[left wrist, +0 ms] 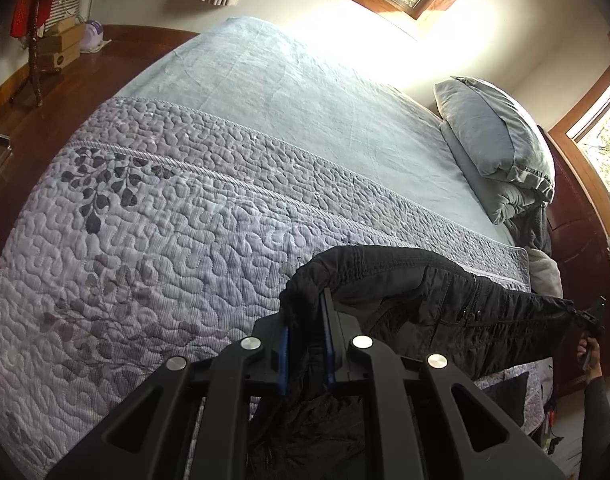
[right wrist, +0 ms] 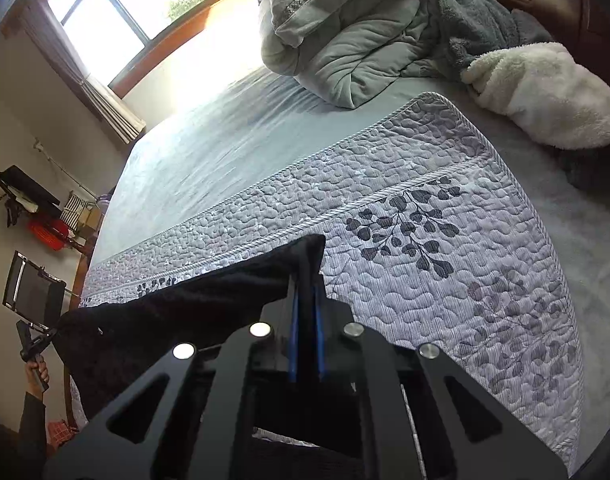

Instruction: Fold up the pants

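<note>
Black pants (left wrist: 417,292), matte woven cloth with a gathered waistband, stretched taut between left gripper (left wrist: 307,344) and right gripper (right wrist: 305,332), both pinched on fabric, above a quilted lavender bedspread (left wrist: 145,220) with leaf print. Pale blue sheet (left wrist: 285,92); grey pillow (left wrist: 497,136); wood-framed window (right wrist: 117,12). Waistband runs gripper to gripper.

The black pants (left wrist: 425,300) run off the left wrist view's edge at six o'clock, their legs unseen, and cloth hides both grippers' fingertips.
</note>
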Tool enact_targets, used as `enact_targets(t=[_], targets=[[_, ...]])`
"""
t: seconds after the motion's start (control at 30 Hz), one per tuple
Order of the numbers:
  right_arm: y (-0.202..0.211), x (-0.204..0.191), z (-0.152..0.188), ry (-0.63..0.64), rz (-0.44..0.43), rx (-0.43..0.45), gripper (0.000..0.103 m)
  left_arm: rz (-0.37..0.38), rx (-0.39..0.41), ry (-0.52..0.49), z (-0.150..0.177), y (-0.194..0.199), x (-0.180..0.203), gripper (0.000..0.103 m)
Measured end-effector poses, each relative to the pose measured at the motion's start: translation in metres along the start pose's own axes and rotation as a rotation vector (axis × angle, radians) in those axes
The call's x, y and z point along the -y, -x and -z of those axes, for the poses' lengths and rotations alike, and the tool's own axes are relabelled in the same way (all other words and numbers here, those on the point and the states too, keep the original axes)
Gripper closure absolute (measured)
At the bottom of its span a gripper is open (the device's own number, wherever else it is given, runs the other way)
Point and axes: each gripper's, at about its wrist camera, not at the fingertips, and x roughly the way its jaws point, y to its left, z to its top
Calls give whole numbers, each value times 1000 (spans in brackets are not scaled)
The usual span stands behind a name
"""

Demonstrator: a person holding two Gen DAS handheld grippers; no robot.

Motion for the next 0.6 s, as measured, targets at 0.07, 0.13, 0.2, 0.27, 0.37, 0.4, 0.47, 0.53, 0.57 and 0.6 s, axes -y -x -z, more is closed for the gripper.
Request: enact_targets(t=[0.07, 0.13, 0.2, 0.27, 0.37, 0.4, 0.47, 0.53, 0.57, 0.6], targets=[[9, 1, 7, -5, 2, 9, 98, -5, 5, -16, 4, 9, 6, 90], [18, 3, 14, -10, 5, 19, 98, -2, 12, -25, 9, 17, 11, 90], [25, 5, 22, -14, 4, 27, 98, 1, 20, -30, 13, 24, 15, 90], [30, 6, 29, -15, 6, 29, 98, 4, 27, -34, 17, 31, 18, 90], [35, 9, 40, -14, 6, 31, 98, 2, 39, -42, 26, 40, 22, 90], [37, 10, 45, -16, 5, 36, 98, 3, 42, -42, 29, 43, 22, 90], [43, 12, 54, -17, 6, 49, 98, 8, 49, -41, 36, 48, 21, 90], [48, 14, 62, -21, 4, 64, 98, 6, 60, -48, 42, 54, 22, 90], [51, 15, 66, -18, 3, 75, 98, 6, 67, -51, 45, 57, 22, 90], [53, 17, 70, -23, 1, 83, 98, 9, 72, -51, 48, 61, 22, 90]])
